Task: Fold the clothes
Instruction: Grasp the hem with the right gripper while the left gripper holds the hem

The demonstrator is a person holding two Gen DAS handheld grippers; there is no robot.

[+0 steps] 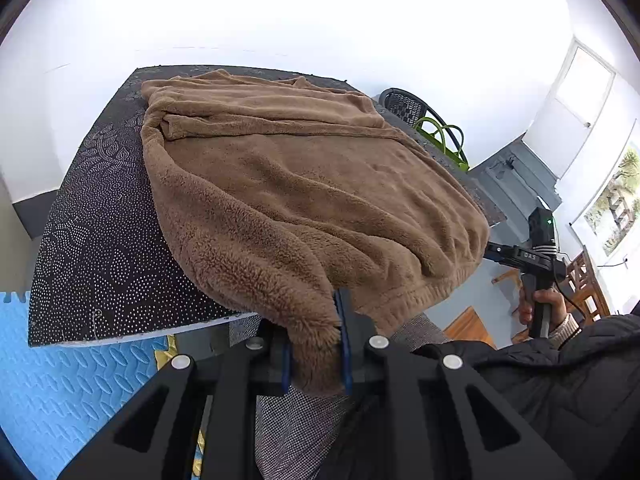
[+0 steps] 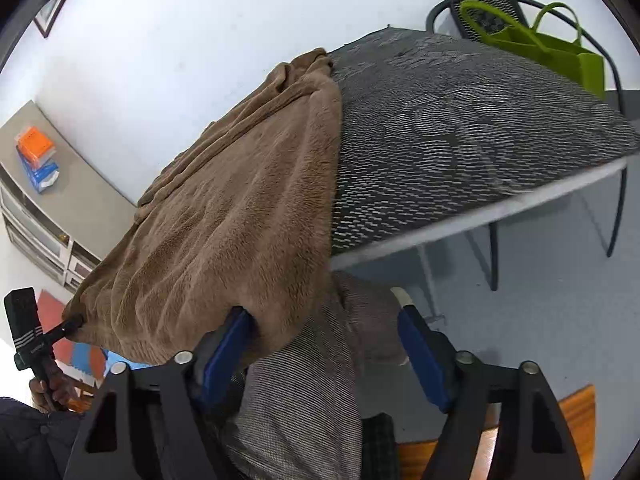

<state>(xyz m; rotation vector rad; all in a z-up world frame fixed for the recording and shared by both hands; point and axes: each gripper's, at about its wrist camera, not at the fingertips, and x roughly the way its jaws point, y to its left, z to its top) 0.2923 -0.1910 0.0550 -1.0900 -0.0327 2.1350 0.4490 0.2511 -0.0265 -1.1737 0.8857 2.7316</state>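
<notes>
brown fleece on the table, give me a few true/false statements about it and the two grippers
1. The left gripper is shut on the brown fleece. True.
2. The right gripper is clamped on the hem. False: its jaws stand open, and only one blue finger is against the fabric.
3. The fleece hangs over the near edge of the table. True.
4. A red bag sits on the chair. False: the bag is green.
5. The fleece covers the whole table. False: dotted surface shows beside it.

One brown fleece garment (image 1: 304,184), one table (image 1: 100,216) — two tools (image 1: 316,344), one chair (image 2: 500,4), one green bag (image 2: 560,48)
</notes>
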